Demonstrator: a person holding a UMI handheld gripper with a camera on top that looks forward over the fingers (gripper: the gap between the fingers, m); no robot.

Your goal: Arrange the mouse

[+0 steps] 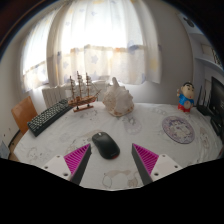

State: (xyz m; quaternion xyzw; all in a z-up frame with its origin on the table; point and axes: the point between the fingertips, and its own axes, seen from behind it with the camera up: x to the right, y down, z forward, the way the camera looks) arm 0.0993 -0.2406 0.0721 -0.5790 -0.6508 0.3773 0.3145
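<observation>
A black computer mouse (105, 145) lies on the white patterned table (120, 125), just ahead of my fingers and a little toward the left one. My gripper (112, 160) is open and empty, its magenta pads (78, 157) wide apart with bare tabletop between them. The mouse is not touched by either finger.
A black keyboard (47, 117) lies at the far left. A model ship (83, 92) and a large shell (118, 99) stand at the back. A round patterned coaster (178, 128) and a small figurine (185, 97) are at the right. A curtained window is behind.
</observation>
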